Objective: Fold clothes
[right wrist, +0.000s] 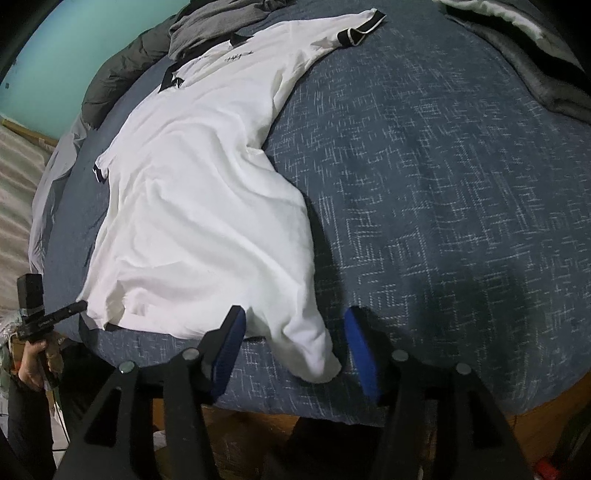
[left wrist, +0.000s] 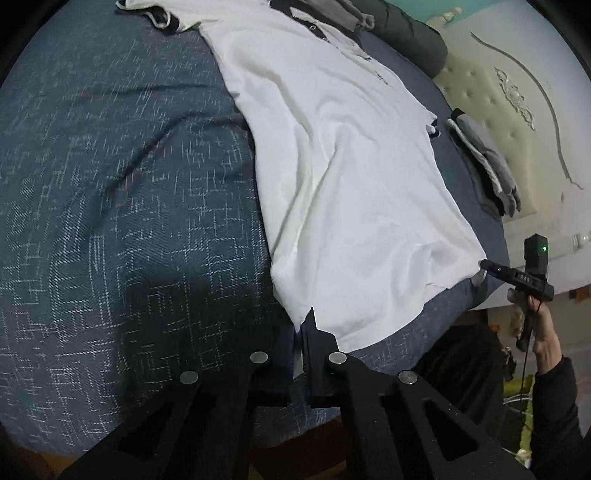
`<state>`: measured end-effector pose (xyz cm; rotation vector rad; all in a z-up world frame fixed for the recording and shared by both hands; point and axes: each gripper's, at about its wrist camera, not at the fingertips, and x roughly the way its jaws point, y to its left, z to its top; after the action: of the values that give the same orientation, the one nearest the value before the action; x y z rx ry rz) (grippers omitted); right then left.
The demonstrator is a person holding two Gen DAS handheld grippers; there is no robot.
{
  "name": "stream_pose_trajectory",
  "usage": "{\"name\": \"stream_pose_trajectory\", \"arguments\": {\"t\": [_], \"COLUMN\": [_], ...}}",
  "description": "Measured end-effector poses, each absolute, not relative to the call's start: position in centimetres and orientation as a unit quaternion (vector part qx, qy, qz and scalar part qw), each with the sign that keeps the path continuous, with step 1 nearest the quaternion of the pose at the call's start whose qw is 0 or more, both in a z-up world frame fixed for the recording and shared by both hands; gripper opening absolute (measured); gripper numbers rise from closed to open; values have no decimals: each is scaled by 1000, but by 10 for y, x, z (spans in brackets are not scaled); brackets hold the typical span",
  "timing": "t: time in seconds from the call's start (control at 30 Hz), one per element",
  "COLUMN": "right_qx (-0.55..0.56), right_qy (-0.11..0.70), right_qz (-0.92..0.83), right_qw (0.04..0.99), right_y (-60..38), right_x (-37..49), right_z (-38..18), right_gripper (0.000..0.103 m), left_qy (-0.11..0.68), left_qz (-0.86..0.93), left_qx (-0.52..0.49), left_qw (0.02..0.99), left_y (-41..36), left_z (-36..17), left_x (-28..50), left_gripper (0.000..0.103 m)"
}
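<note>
We've got the left gripper (left wrist: 303, 334) pinching the white polo's (left wrist: 332, 155) hem corner, the right gripper (right wrist: 291, 343) spread around the other corner; best clamp that before lifting both evenly.

bedspread (right wrist: 461, 184) open beside shirt (right wrist: 192, 192).

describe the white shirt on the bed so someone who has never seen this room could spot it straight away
Find the dark blue patterned bedspread. Spread flat along it lies a white short-sleeved cotton polo shirt, hem toward the bed's near edge. Unlike the grey clothes heaped beyond it, it has a black collar and black sleeve cuffs.
</note>
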<state>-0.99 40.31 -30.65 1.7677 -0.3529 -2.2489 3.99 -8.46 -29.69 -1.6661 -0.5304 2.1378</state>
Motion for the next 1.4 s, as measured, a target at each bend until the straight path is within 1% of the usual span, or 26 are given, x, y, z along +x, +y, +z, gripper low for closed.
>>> {"name": "stream_pose_trajectory", "arguments": {"t": [0.03,0.07,0.1,0.13,0.17,0.43,0.57,0.67,0.87,1.03,1.07,1.13,1.2,1.3,1.33,1.37,1.4], "right_qx": [607,606,602,598,595,565,571,591,615,622,622,621,618,616,616,616,616], "right_qy": [-118,-114,-111,-108,-107,-100,-88,-85,-101,-87,-85,-82,-84,-85,-86,-87,-89], "right_qz": [-774,-775,-777,-780,-781,-794,-788,-775,-762,-760,-760,-762,-764,-765,-765,-765,-765], "right_qw": [134,141,146,151,156,203,213,205,177,168,167,165,166,167,167,167,168], "right_y": [402,401,400,399,399,389,385,385,391,389,389,388,387,385,385,385,384], "right_x": [-9,-8,-7,-6,-5,9,17,18,12,8,8,7,8,7,7,6,5], "right_z": [-306,-305,-302,-299,-295,-246,-240,-257,-291,-300,-301,-302,-302,-302,-302,-302,-302], "right_gripper": [43,18,12,12,9,6,6,6,6,6,6,6,6,6,6,6,6], "left_qy": [-186,-185,-186,-188,-188,-172,-171,-177,-206,-207,-209,-218,-223,-227,-227,-227,-226], "left_qz": [763,767,771,776,780,798,799,792,766,758,756,752,753,756,755,754,753], "left_qx": [-589,-585,-579,-572,-566,-546,-546,-555,-585,-599,-601,-604,-600,-595,-595,-597,-598], "left_qw": [188,189,190,191,191,186,183,179,169,155,153,149,149,152,153,154,157], "left_y": [-86,-88,-92,-96,-101,-135,-148,-152,-153,-144,-143,-143,-146,-150,-151,-152,-152], "left_z": [-293,-287,-280,-273,-264,-216,-206,-213,-252,-274,-277,-283,-282,-279,-278,-278,-278], "left_x": [41,42,43,45,46,64,74,78,70,57,55,52,54,58,60,62,63], "left_gripper": [3,3,3,3,3,3,3,3,3,3,5,5,7,21,28,32,32]}}
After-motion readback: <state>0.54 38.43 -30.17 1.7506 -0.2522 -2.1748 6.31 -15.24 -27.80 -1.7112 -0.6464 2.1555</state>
